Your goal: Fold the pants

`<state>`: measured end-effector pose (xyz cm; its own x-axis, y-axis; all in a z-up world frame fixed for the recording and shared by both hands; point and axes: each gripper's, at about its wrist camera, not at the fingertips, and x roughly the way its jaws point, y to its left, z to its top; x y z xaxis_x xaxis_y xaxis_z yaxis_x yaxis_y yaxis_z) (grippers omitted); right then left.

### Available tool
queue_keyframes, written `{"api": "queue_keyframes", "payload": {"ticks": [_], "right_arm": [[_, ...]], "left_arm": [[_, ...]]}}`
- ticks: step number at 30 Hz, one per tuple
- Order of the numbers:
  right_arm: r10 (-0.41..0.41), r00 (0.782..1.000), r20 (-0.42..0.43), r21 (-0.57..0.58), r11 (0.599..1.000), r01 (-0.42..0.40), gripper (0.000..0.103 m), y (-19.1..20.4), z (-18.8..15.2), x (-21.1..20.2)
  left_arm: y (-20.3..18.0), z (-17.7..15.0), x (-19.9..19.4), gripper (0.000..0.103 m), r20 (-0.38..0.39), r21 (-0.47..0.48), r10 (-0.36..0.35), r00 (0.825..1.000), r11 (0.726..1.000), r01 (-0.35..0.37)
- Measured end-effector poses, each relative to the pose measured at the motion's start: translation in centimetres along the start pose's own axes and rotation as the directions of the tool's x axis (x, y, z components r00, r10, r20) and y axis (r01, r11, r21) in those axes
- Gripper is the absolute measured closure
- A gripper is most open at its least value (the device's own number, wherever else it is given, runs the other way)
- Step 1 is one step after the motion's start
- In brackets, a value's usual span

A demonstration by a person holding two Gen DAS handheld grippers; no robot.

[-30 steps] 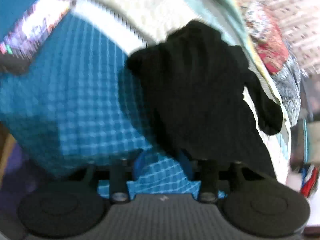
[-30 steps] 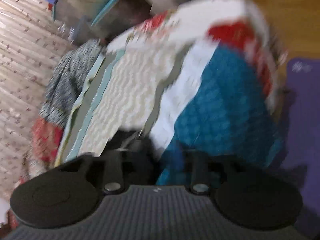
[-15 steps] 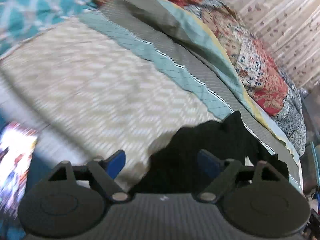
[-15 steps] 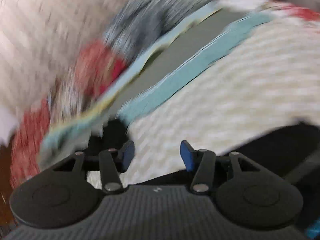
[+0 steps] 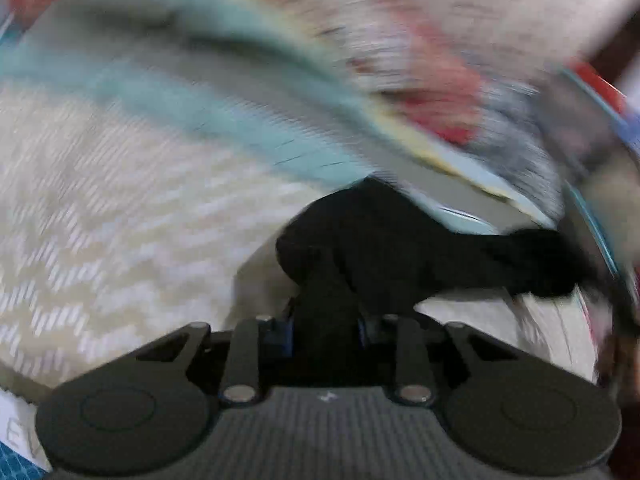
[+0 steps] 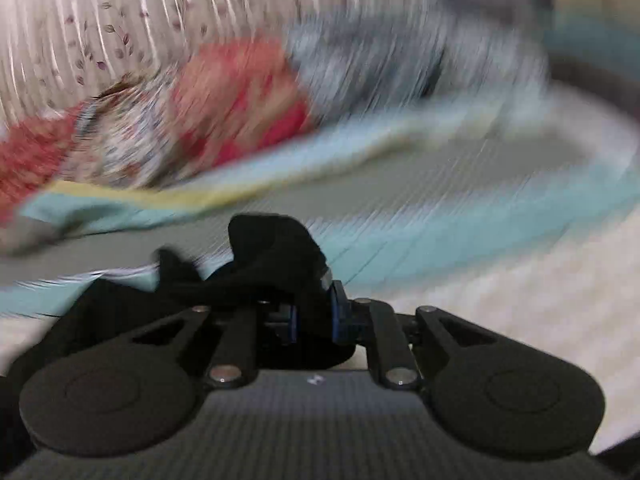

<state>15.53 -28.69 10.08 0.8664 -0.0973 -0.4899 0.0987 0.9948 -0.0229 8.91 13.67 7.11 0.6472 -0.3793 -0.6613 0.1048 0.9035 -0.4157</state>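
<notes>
Bedroom in a home: a bed (image 5: 120,220) is filling the lower left, with a floral quilt (image 6: 224,104) and curtain (image 6: 100,20) showing upper left.

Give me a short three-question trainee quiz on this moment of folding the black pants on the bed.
1. True or false: the black fabric pants lie neatly folded in a square.
2. What lies between the blue pads of the right gripper? A) black cloth B) a red pillow C) nothing
3. Fill in: the left gripper has ____ cloth between its fingers, above the cream zigzag bedspread.

Key: 1 false, they are bunched. 2 A. 3 black. Both grippers' jaws are closing on the cloth.
</notes>
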Motion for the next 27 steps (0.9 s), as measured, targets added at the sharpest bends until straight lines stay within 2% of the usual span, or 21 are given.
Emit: {"api": "queue_keyframes", "payload": {"ticks": [1, 2, 3, 4, 6, 8, 9, 10, 12, 13, 15, 17, 18, 19, 20, 21, 22, 23, 24, 25, 27], "right_arm": [[-0.066, 0.997, 0.036, -0.053, 0.996, 0.068, 0.085, -0.8, 0.4, -1.2], [-0.113, 0.992, 0.053, -0.08, 0.99, 0.117, 0.085, -1.8, 0.3, -2.1], [-0.161, 0.985, 0.054, -0.101, 0.981, 0.166, 0.083, -2.8, 0.2, -2.8], [-0.208, 0.978, 0.031, -0.115, 0.971, 0.21, 0.082, -3.8, -0.3, -3.1], [-0.254, 0.966, -0.055, -0.108, 0.963, 0.247, 0.075, -5.6, -2.1, -2.9], [-0.271, 0.95, -0.156, -0.076, 0.962, 0.262, 0.072, -7.2, -4.2, -2.4], [-0.282, 0.94, -0.194, -0.059, 0.96, 0.275, 0.067, -7.6, -4.9, -2.2], [-0.288, 0.932, -0.221, -0.034, 0.957, 0.288, 0.065, -8.3, -6.1, -2.5], [-0.28, 0.927, -0.249, 0.039, 0.953, 0.299, 0.057, -9.6, -7.7, -3.2], [-0.273, 0.927, -0.257, 0.079, 0.95, 0.302, 0.056, -10.6, -8.7, -4.1], [-0.253, 0.927, -0.276, 0.159, 0.939, 0.304, 0.054, -11.7, -10.0, -5.6], [-0.229, 0.927, -0.297, 0.224, 0.927, 0.301, 0.054, -12.4, -10.9, -6.0], [-0.221, 0.926, -0.306, 0.247, 0.921, 0.301, 0.054, -12.7, -11.4, -6.1], [-0.215, 0.925, -0.312, 0.265, 0.915, 0.303, 0.054, -13.0, -11.9, -6.4], [-0.212, 0.925, -0.315, 0.28, 0.91, 0.304, 0.054, -13.1, -12.3, -6.9], [-0.211, 0.925, -0.316, 0.289, 0.907, 0.305, 0.054, -13.1, -12.4, -6.9], [-0.212, 0.925, -0.315, 0.292, 0.906, 0.307, 0.054, -12.9, -12.4, -7.0], [-0.212, 0.925, -0.314, 0.292, 0.906, 0.307, 0.054, -12.8, -12.4, -7.4], [-0.213, 0.926, -0.313, 0.288, 0.907, 0.306, 0.054, -12.6, -12.3, -7.5], [-0.213, 0.927, -0.31, 0.284, 0.909, 0.304, 0.054, -12.4, -12.2, -7.6], [-0.213, 0.932, -0.295, 0.28, 0.913, 0.297, 0.054, -12.1, -11.9, -7.8]], "left_arm": [[-2.3, -1.2, -0.9, 0.078, 0.024, 0.117, -0.01, 1.0, 0.993, 0.007], [-4.2, -2.8, -1.4, 0.077, 0.023, 0.22, -0.026, 0.999, 0.975, 0.02], [-5.7, -4.2, -1.5, 0.072, -0.004, 0.299, -0.041, 0.999, 0.953, 0.04], [-7.1, -6.2, -1.4, 0.067, -0.063, 0.383, -0.053, 0.997, 0.921, 0.074], [-8.7, -9.5, -0.9, 0.058, -0.179, 0.489, -0.055, 0.982, 0.861, 0.137], [-9.3, -11.6, -1.3, 0.054, -0.199, 0.564, -0.023, 0.98, 0.815, 0.134], [-9.3, -11.6, -1.7, 0.05, -0.188, 0.577, -0.016, 0.982, 0.807, 0.124], [-9.0, -11.2, -2.2, 0.049, -0.18, 0.563, -0.019, 0.983, 0.818, 0.119], [-7.4, -8.3, -3.2, 0.045, -0.148, 0.472, -0.044, 0.988, 0.875, 0.11], [-6.4, -6.7, -3.6, 0.043, -0.124, 0.397, -0.061, 0.99, 0.912, 0.106], [-4.5, -3.8, -3.2, 0.042, -0.11, 0.241, -0.096, 0.989, 0.963, 0.121], [-2.8, -2.1, -1.5, 0.037, -0.141, 0.087, -0.171, 0.975, 0.979, 0.184], [-2.2, -1.7, -0.3, 0.023, -0.158, 0.019, -0.201, 0.967, 0.978, 0.206], [-1.7, -1.5, 1.2, 0.014, -0.181, -0.039, -0.212, 0.96, 0.977, 0.209], [-1.4, -1.5, 2.8, 0.015, -0.208, -0.083, -0.221, 0.953, 0.975, 0.208], [-1.1, -1.5, 4.4, 0.033, -0.237, -0.112, -0.229, 0.944, 0.972, 0.207], [-1.3, -1.7, 6.1, 0.078, -0.278, -0.128, -0.233, 0.932, 0.971, 0.204], [-1.5, -1.9, 7.2, 0.093, -0.312, -0.115, -0.219, 0.925, 0.975, 0.192], [-1.9, -1.8, 7.6, 0.094, -0.315, -0.083, -0.193, 0.929, 0.981, 0.176], [-2.6, -1.4, 6.9, 0.096, -0.286, -0.026, -0.154, 0.946, 0.988, 0.153], [-3.3, 1.0, 4.0, 0.096, -0.137, 0.117, -0.053, 0.989, 0.991, 0.07]]}}
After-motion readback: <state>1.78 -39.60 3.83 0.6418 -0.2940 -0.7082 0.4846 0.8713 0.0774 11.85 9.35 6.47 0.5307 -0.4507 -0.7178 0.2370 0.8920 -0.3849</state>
